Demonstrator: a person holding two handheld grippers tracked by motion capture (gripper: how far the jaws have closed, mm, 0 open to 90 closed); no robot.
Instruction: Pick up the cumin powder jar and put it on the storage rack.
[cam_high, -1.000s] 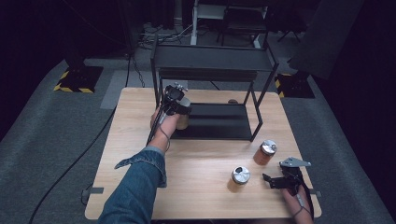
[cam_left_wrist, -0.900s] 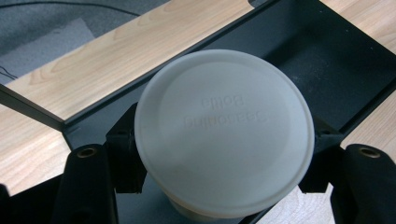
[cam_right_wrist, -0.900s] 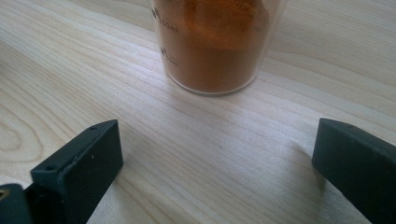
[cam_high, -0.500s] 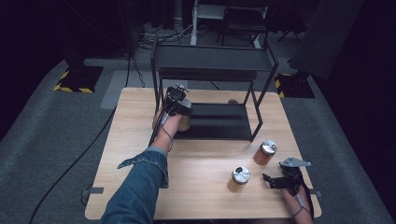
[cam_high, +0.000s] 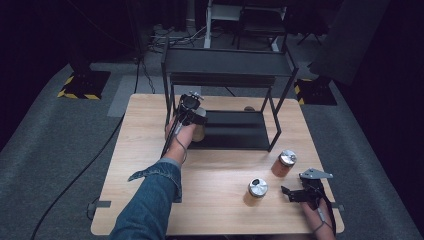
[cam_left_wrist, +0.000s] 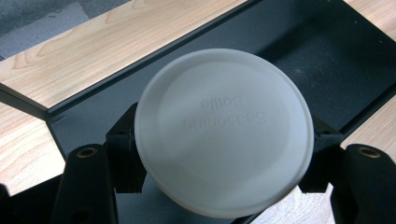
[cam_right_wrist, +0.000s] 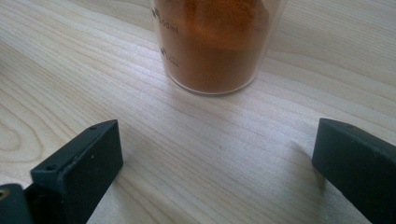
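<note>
Clamping a seasoning bottle (cam_left_wrist: 224, 133) just under its white lid, the left tongs (cam_left_wrist: 224, 186) have both black jaws pressed to its sides. The bottle sits over the left end of the black rack's lower shelf (cam_left_wrist: 345, 60); whether its base rests on the shelf cannot be confirmed from these angles. In the high view the left tongs (cam_high: 191, 114) stand at the rack's (cam_high: 225, 70) front left post. The right tongs (cam_right_wrist: 212, 154) are released, jaws wide apart over bare worktop (cam_right_wrist: 70, 65), with a jar of orange powder (cam_right_wrist: 215, 42) just ahead, untouched. A second silver-capped jar (cam_high: 283, 163) stands nearby on the worktop.
</note>
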